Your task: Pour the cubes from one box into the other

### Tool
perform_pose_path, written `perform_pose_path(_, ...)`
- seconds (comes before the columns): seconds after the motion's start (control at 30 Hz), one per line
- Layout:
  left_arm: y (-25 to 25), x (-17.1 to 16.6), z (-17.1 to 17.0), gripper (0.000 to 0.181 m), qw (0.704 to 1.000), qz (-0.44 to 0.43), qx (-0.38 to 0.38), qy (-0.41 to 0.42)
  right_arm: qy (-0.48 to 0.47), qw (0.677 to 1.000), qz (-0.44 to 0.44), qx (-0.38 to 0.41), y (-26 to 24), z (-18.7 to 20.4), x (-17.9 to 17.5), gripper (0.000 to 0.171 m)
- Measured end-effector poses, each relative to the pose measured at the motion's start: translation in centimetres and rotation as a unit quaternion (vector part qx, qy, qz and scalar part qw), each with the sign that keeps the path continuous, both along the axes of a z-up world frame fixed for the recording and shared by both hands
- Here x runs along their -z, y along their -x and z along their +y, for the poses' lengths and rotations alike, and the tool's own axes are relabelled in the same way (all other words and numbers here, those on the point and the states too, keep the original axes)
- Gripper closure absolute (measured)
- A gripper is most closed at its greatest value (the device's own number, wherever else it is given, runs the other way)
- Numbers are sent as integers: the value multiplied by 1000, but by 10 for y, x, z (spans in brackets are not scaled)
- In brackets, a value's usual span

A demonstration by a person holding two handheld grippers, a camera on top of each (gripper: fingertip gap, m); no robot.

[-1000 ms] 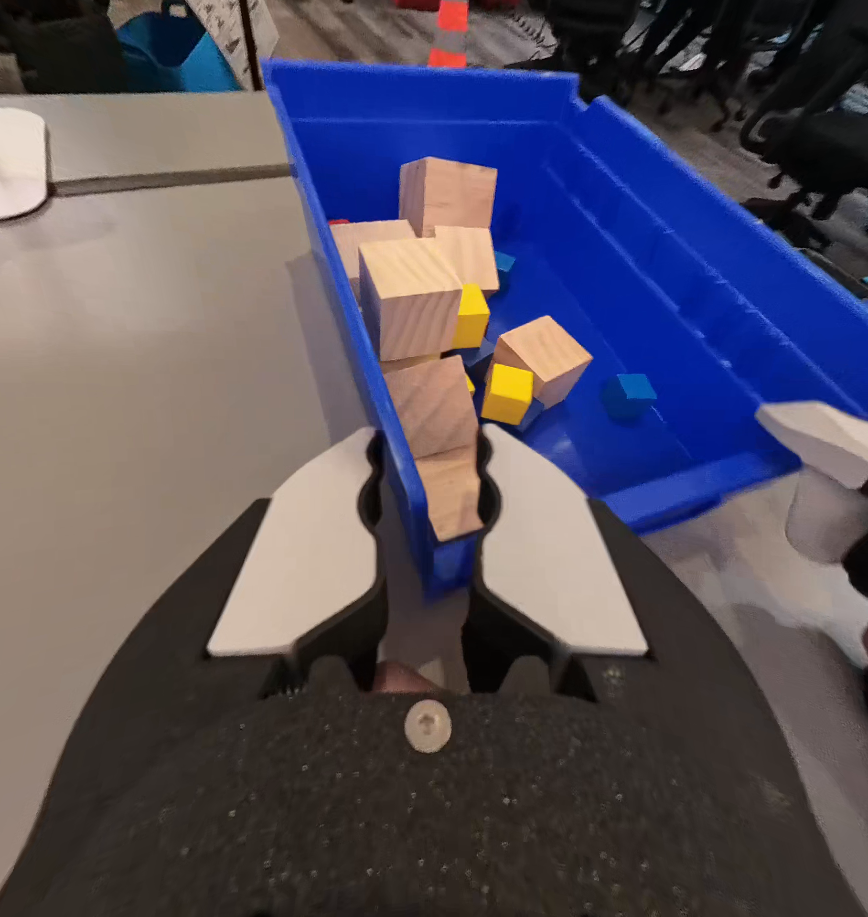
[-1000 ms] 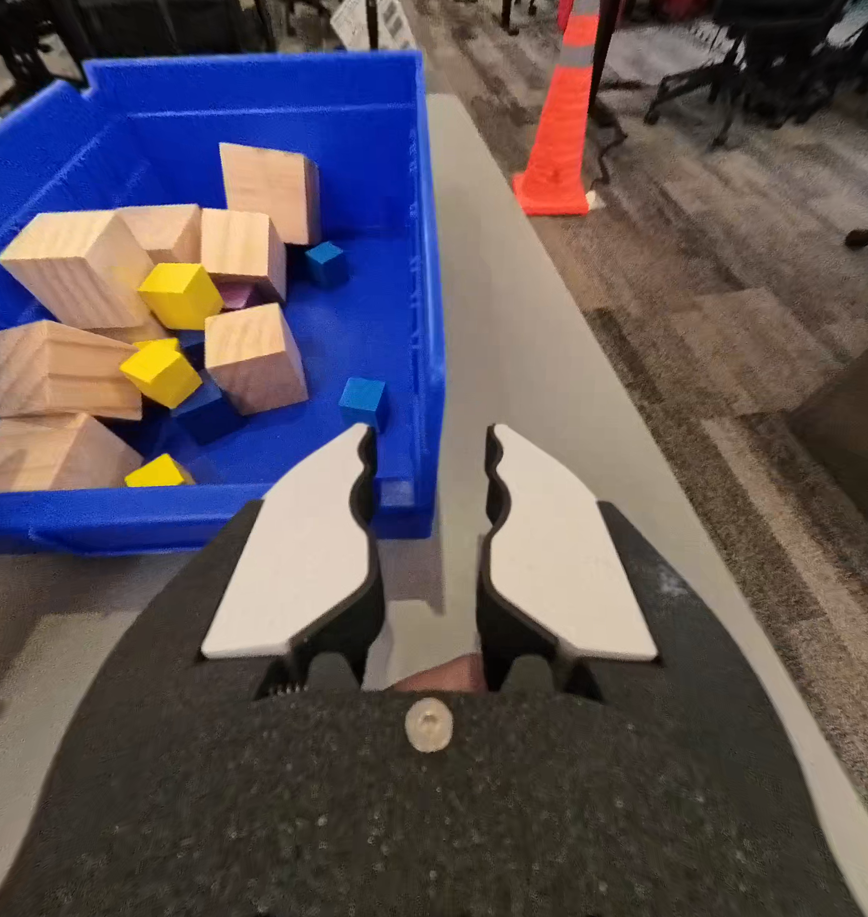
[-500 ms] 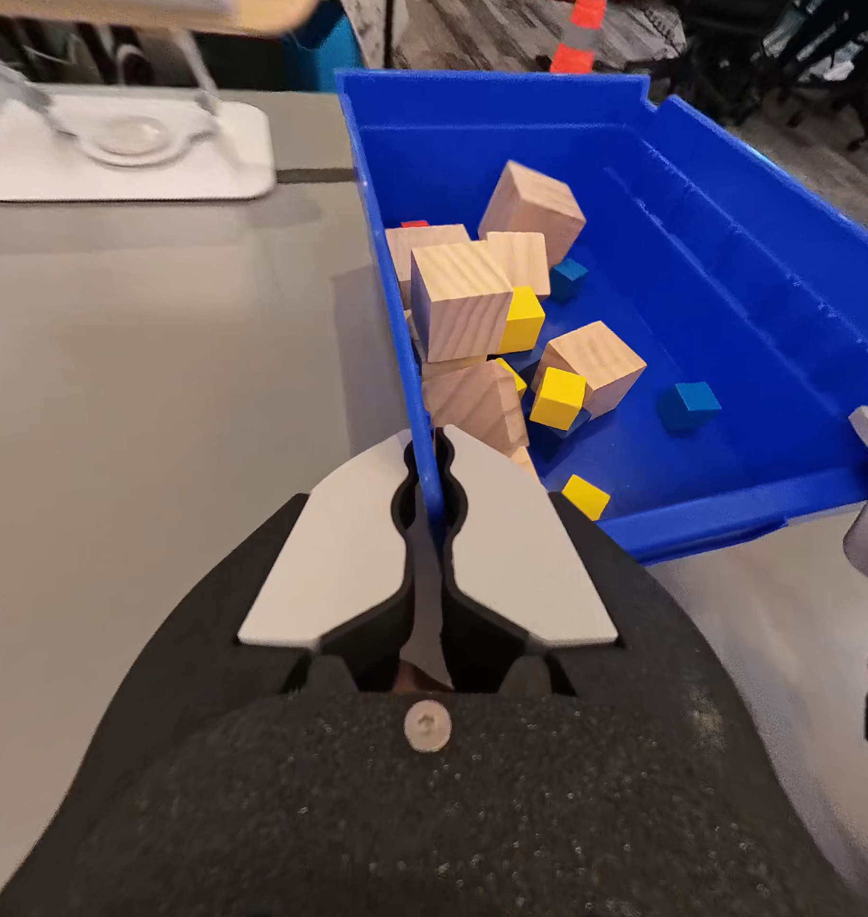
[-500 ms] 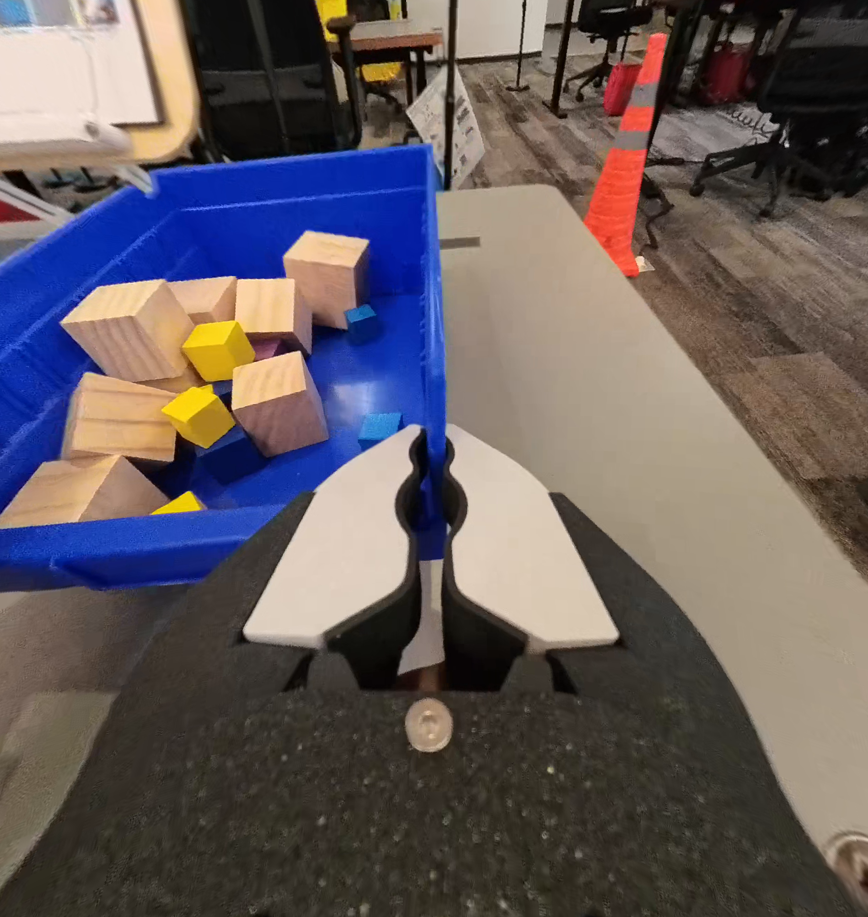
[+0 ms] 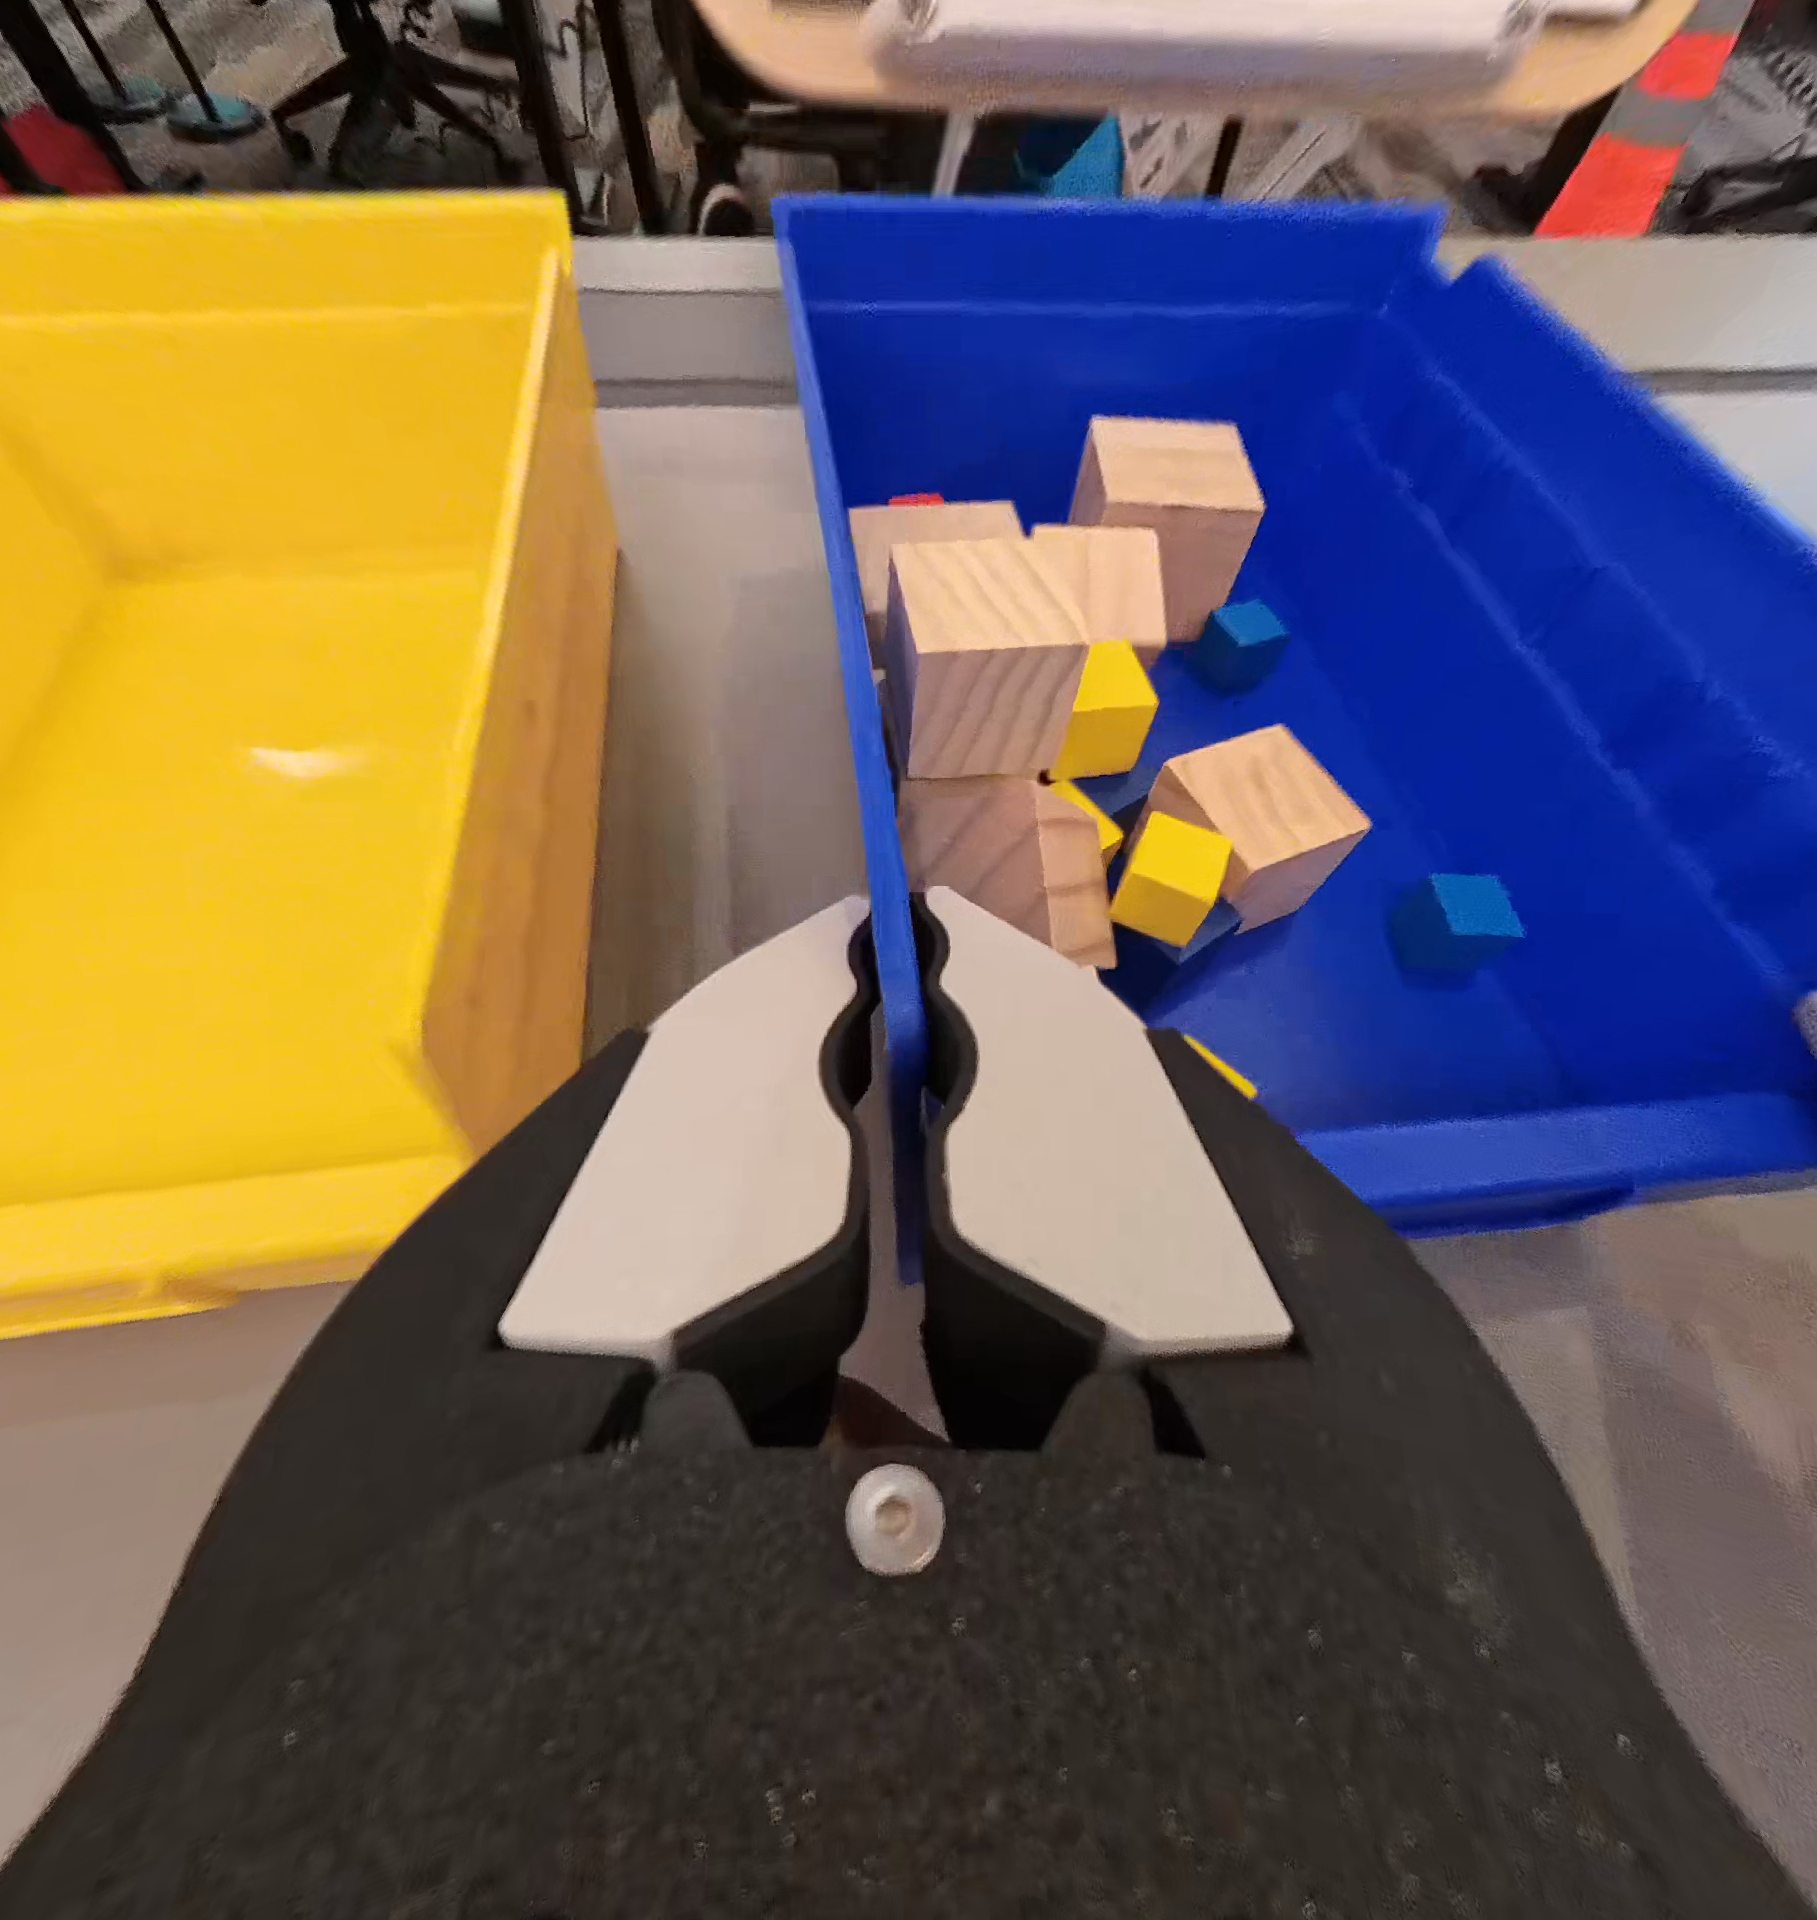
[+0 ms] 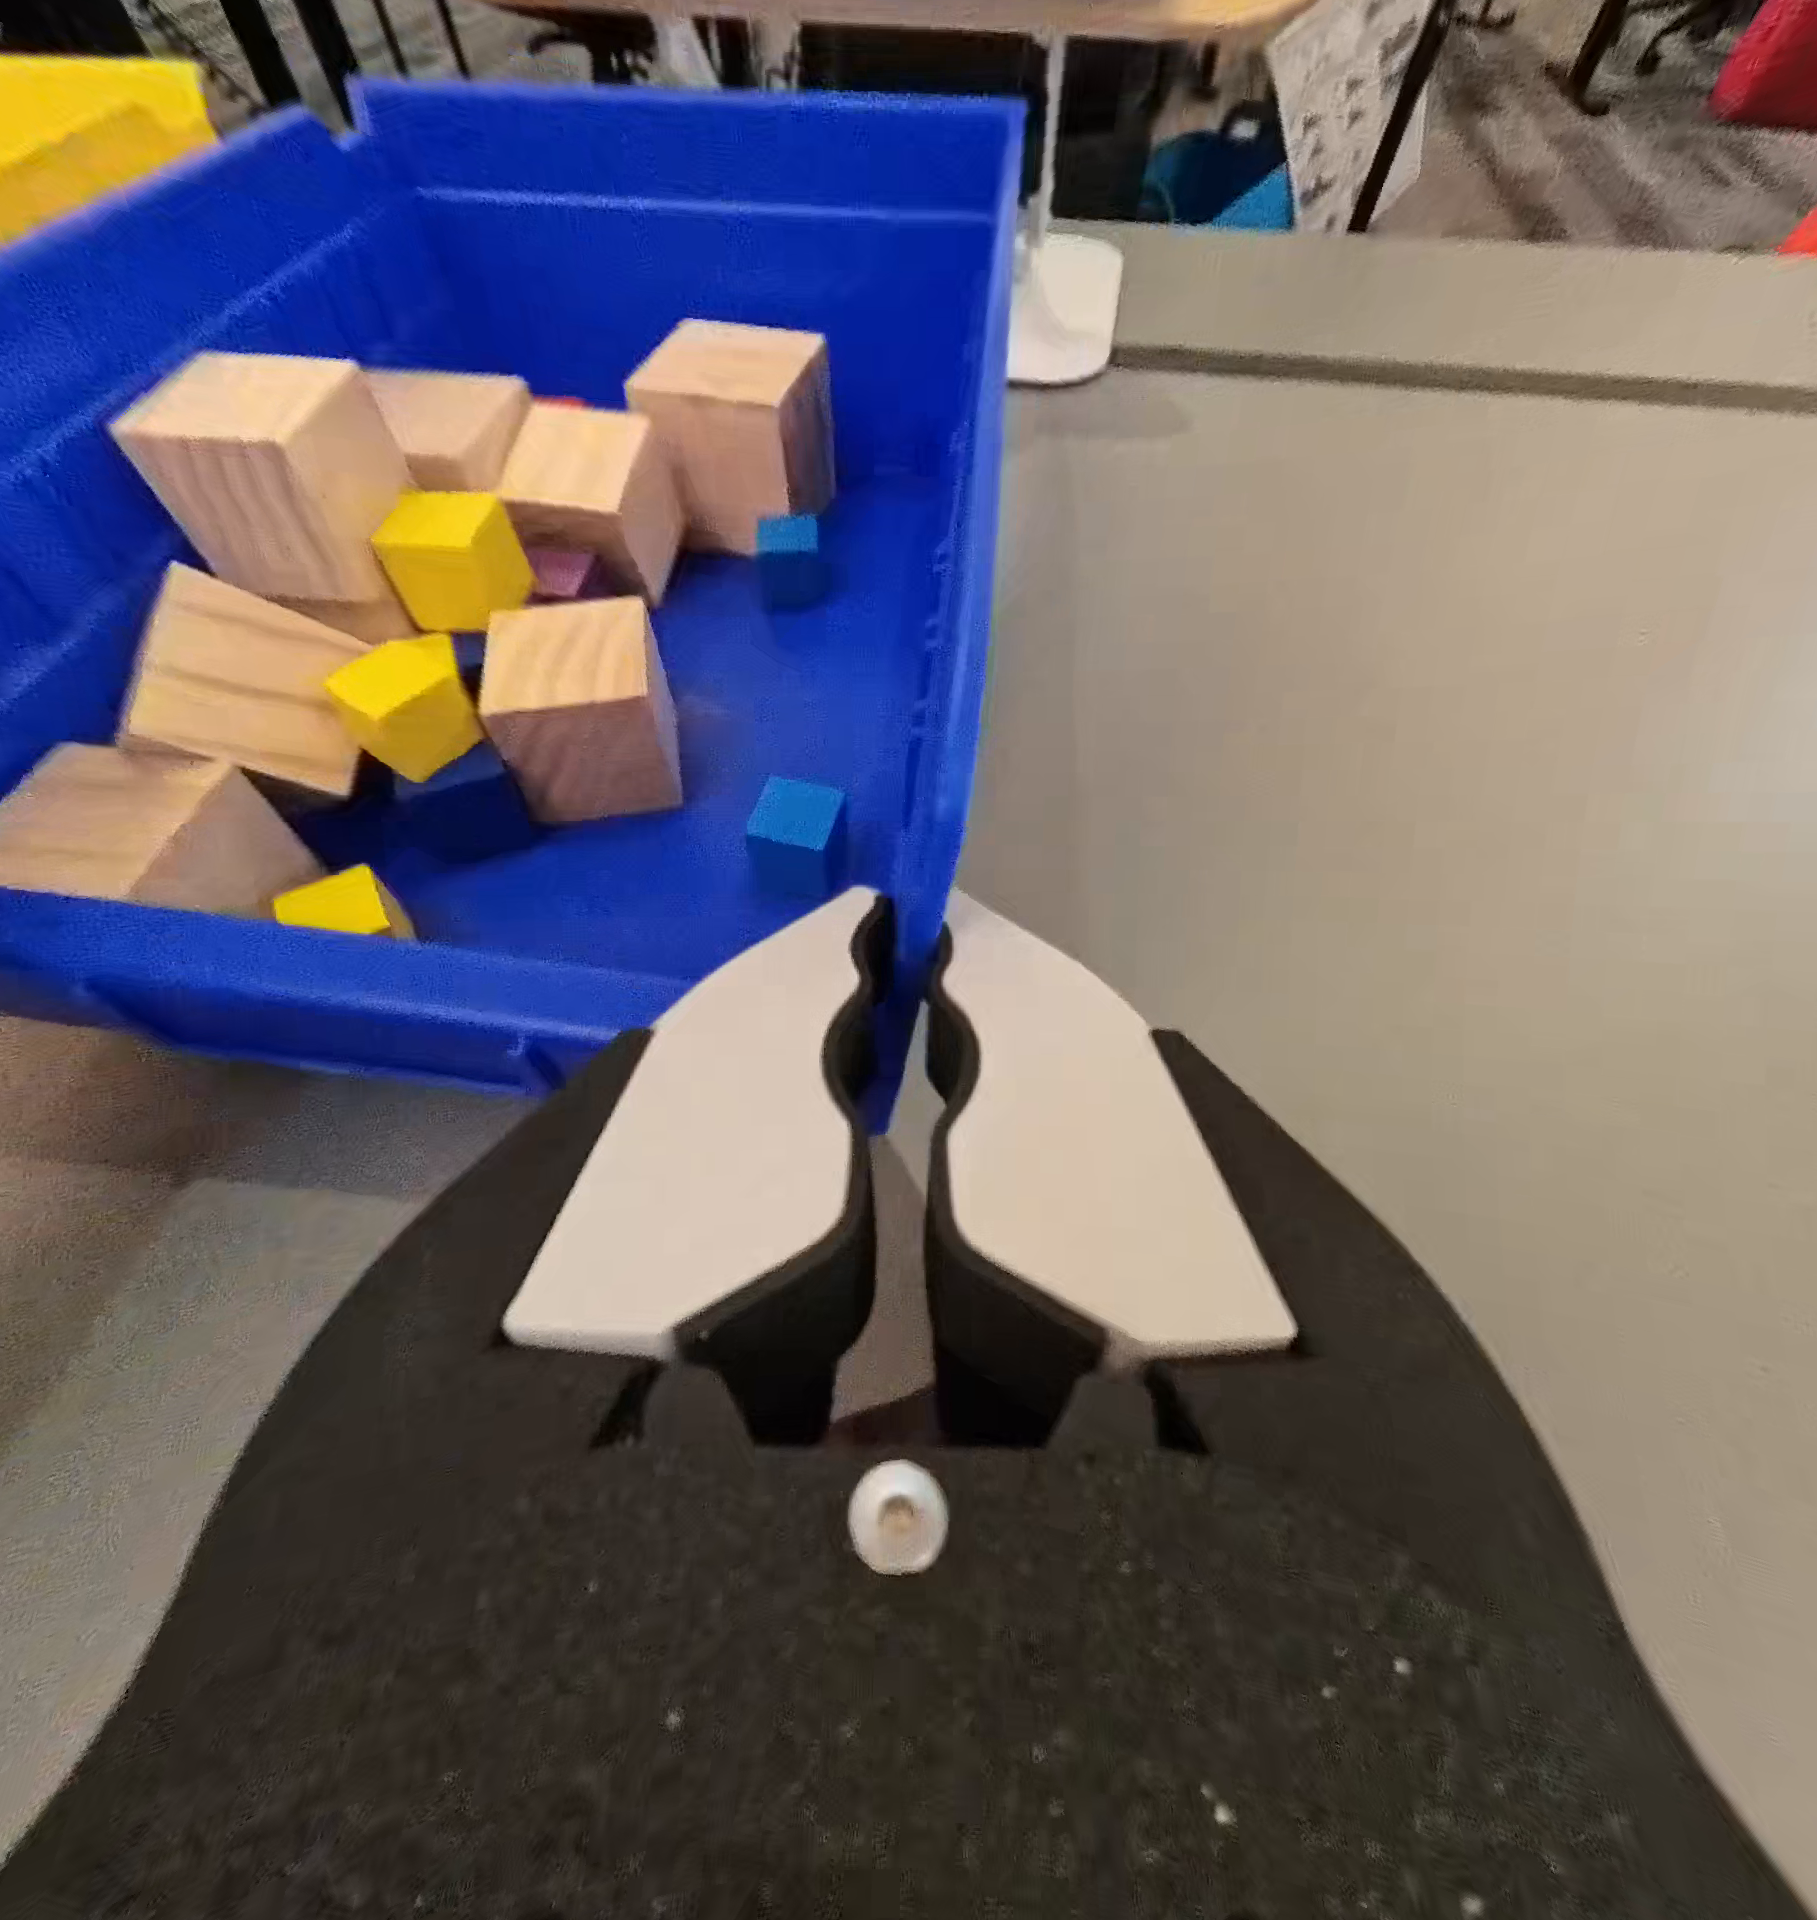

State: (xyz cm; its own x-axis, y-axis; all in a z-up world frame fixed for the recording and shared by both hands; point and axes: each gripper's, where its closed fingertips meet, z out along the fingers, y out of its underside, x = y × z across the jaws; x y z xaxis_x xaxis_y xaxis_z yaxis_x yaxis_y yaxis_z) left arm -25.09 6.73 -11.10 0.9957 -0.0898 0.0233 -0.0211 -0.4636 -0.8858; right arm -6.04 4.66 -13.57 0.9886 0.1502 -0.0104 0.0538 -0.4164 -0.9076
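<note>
Clamping blue box (image 5: 1506, 1153): left gripper (image 5: 899, 925) shut on its left wall, right gripper (image 6: 909, 920) on right wall; empty yellow box (image 5: 260, 727) just beside, to the left, so tip w/ cubes (image 5: 987, 665) leftward

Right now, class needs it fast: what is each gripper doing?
Left gripper: closed on the left side wall of the blue box.
Right gripper: closed on the blue box's right side wall.

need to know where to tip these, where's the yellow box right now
In the left wrist view the yellow box sits on the grey table, empty, just left of the blue box, a narrow strip of table between them; the right wrist view catches only its corner at top left.
</note>
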Motion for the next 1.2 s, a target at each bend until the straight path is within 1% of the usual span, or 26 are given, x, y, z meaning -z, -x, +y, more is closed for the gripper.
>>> perform_pose_path(0.03,4,8,0,177,1000,-13,8,2,-10,1000,-13,-7,3,-1,-3,168)
perform_pose_path(0.07,3,8,0,177,999,-35,25,-7,-9,1000,-24,-6,3,-2,-3,168)
perform_pose_path(0.13,1,7,-7,174,998,-42,52,11,-2,999,-24,-33,5,-8,-3,165)
perform_pose_path(0.17,-1,1,-13,166,997,-42,67,13,2,998,-19,-52,5,-15,-5,162)
perform_pose_path(0.2,-3,-7,-23,153,995,-49,84,9,1,997,-15,-73,4,-23,-10,159)
perform_pose_path(0.23,-4,-15,-35,149,993,-61,99,7,-8,995,-15,-99,2,-34,-16,154)
perform_pose_path(0.3,7,-27,-61,147,990,-78,114,2,-25,987,-32,-158,1,-58,-24,149)
perform_pose_path(0.33,25,-32,-71,145,992,-78,99,-10,-28,982,-44,-181,-2,-70,-23,143)
perform_pose_path(0.37,49,-37,-78,145,994,-76,73,-29,-30,979,-50,-198,-3,-79,-21,142)
perform_pose_path(0.43,109,-39,-78,145,997,-61,16,-51,-26,975,-21,-222,-2,-94,-19,142)
perform_pose_path(0.47,146,-36,-74,143,998,-39,-19,-36,-21,972,10,-234,4,-99,-21,142)
perform_pose_path(0.53,223,-33,-73,125,995,2,-99,12,-5,964,66,-259,21,-106,-26,142)
perform_pose_path(0.57,251,-40,-74,123,992,1,-123,1,2,960,81,-268,29,-109,-26,142)
perform_pose_path(0.6,267,-46,-73,124,992,-17,-123,-17,9,959,84,-272,35,-110,-24,141)
perform_pose_path(0.63,274,-45,-69,123,993,-38,-105,-22,14,958,79,-274,39,-112,-21,141)
perform_pose_path(0.7,277,-16,-58,117,996,-51,-63,24,19,956,65,-285,53,-119,-16,141)
perform_pose_path(0.73,284,-2,-51,115,996,-35,-71,41,20,955,54,-292,61,-123,-14,141)
perform_pose_path(0.77,289,5,-43,117,996,-23,-82,38,20,953,38,-300,69,-128,-12,141)
perform_pose_path(0.87,282,20,-21,129,996,-57,-64,37,17,940,3,-341,101,-151,-8,141)
perform_pose_path(0.97,274,26,-10,168,995,-86,-40,33,18,930,-16,-367,128,-172,1,141)
perform_pose_path(1.0,272,26,-10,176,995,-85,-38,28,20,927,-24,-373,135,-175,4,141)
perform_pose_path(1.07,270,26,-14,177,997,-53,-43,32,26,928,-36,-370,145,-174,6,141)
perform_pose_path(1.1,267,26,-19,177,997,-49,-49,42,32,933,-39,-356,150,-170,5,138)
perform_pose_path(1.13,262,27,-28,177,996,-50,-55,51,34,940,-39,-336,154,-163,2,132)
perform_pose_path(1.2,250,27,-50,177,996,-26,-67,48,19,952,-29,-304,165,-148,-13,130)
